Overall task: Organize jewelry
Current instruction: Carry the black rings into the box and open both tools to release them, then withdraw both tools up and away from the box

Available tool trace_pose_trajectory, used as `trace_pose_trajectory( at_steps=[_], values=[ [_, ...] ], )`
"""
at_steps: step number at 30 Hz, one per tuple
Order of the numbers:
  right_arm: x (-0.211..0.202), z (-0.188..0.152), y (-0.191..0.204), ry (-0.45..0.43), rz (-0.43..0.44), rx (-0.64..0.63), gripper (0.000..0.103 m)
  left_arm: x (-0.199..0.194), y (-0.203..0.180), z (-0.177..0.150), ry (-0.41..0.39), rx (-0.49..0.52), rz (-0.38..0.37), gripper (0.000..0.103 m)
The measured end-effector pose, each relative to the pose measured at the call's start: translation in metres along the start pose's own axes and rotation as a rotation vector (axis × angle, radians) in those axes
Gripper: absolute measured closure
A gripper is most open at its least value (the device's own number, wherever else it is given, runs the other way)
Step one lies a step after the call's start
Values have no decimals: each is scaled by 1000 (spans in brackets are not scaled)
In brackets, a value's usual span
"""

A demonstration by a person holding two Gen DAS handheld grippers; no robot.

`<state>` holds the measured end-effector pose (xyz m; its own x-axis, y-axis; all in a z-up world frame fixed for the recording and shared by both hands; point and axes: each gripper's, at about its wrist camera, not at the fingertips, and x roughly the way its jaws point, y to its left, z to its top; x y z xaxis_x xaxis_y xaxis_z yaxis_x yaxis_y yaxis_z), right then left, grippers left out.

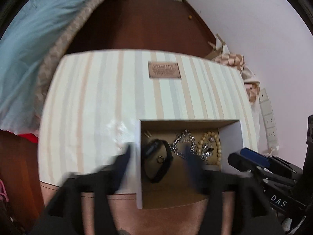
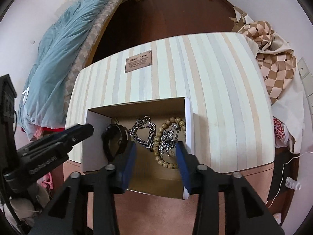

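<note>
Blue pads (image 2: pixel 128 163) of my right gripper (image 2: pixel 155 156) stand apart, empty, over the box (image 2: pixel 188 117). Left gripper (image 1: pixel 158 156) is blurred but looks spread too, holding nothing. Watch (image 2: pixel 115 139), chain (image 2: pixel 142 135) and beads (image 2: pixel 166 143) lie tangled together inside; sorting seems barely begun, I'd judge

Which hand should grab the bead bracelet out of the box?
Probably the right hand-held gripper. It is open and hangs right over the bead bracelet in the box. The left hand-held gripper straddles the box's left wall, nearer the watch.
</note>
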<state>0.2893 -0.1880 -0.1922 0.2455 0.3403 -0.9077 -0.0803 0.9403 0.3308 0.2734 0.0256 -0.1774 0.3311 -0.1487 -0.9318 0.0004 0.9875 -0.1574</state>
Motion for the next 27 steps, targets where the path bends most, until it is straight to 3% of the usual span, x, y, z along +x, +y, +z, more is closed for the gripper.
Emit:
trace_pose_trajectory(
  at_steps=[3, 5, 7, 8, 11, 14, 18, 27],
  values=[
    [-9, -1, 1, -16, -11, -2, 56, -14, 4, 0, -43, 0, 21, 27],
    [-16, -3, 0, -32, -31, -7, 43, -21, 5, -4, -61, 11, 56, 24],
    [-24, -7, 1, -55, -80, -24, 33, -24, 5, -10, -72, 18, 90, 7],
    [-26, -9, 2, -62, -103, -34, 26, -25, 5, -13, -77, 21, 111, 4],
    [-29, -17, 3, -67, -160, -62, 11, -24, 4, -27, -95, 27, 161, 3],
    [-27, -28, 5, -64, -220, -90, 4, -19, 3, -40, -94, 26, 172, 2],
    [-30, -43, 5, -68, -285, -94, 2, -16, 1, -55, -88, 21, 201, 2],
    [-73, -70, 19, -125, -293, -81, 2, -66, -6, -82, -166, 9, 237, 2]
  ],
)
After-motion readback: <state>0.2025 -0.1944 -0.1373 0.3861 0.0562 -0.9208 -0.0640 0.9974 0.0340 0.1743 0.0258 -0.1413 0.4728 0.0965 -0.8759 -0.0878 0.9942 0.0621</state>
